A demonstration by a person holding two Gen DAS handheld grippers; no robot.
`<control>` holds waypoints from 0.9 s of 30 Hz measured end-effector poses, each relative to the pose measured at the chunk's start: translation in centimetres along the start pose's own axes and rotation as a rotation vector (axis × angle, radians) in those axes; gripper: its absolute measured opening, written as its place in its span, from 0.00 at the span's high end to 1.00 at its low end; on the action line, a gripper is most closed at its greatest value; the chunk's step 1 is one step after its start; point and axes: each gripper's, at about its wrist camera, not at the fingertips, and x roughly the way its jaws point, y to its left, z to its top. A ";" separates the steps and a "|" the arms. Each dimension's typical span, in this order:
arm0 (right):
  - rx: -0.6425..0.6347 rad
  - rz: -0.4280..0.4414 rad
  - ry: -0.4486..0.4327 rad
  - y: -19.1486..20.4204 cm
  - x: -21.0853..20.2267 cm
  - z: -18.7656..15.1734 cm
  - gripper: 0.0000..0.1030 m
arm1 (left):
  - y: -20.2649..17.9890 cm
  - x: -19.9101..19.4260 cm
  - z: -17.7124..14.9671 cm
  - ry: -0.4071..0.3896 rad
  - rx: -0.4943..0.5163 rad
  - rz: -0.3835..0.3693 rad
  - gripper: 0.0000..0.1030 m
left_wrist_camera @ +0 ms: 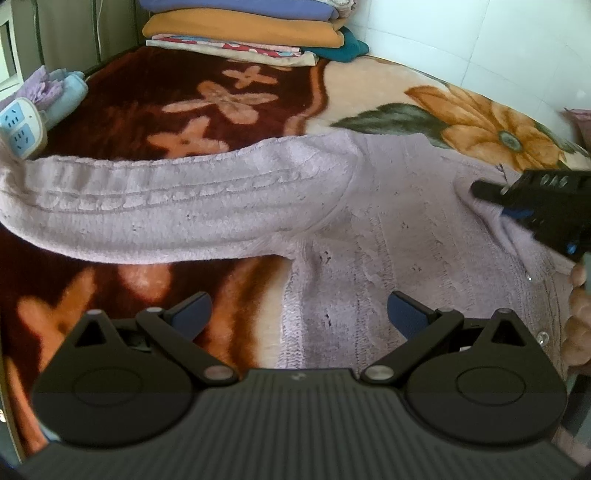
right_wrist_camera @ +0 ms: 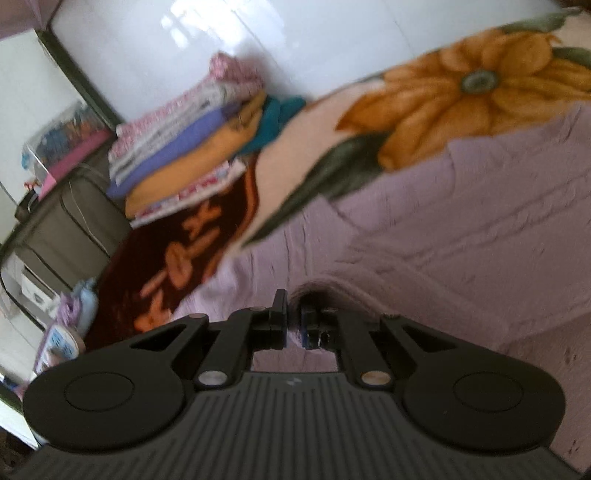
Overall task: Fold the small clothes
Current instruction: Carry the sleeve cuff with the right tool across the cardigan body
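Observation:
A small lilac knitted cardigan (left_wrist_camera: 388, 221) lies flat on a flowered blanket, one sleeve (left_wrist_camera: 166, 206) stretched out to the left. My left gripper (left_wrist_camera: 299, 314) is open and empty, hovering above the cardigan's lower left side. My right gripper (right_wrist_camera: 294, 325) is shut on a pinch of the cardigan (right_wrist_camera: 461, 229) near its neckline. It also shows in the left wrist view (left_wrist_camera: 491, 195) at the right edge, lying on the knit. The right wrist view is blurred.
A stack of folded clothes (left_wrist_camera: 251, 29) sits at the far end of the blanket (left_wrist_camera: 221, 96) against a white wall. A power strip (left_wrist_camera: 20, 129) and a blue and purple bundle (left_wrist_camera: 59, 88) lie at the left edge. A dark cabinet (right_wrist_camera: 66, 221) stands beyond.

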 end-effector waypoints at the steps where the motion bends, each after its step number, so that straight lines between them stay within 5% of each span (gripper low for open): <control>1: -0.004 -0.003 0.011 -0.2 0.1 -0.2 0.93 | 0.0 0.1 0.0 0.000 -0.001 0.000 0.00; 7: 0.019 -0.004 0.064 -0.7 0.8 -1.2 0.83 | 0.3 0.1 -0.1 -0.002 -0.009 -0.003 0.00; 15: -0.003 0.048 0.072 0.2 -1.6 -1.0 0.45 | 0.5 -0.6 -0.1 -0.018 -0.010 -0.008 0.00; 27: 0.006 0.005 -0.032 -3.6 -12.6 1.9 0.36 | -1.4 -2.9 1.5 -0.077 0.032 -0.046 0.00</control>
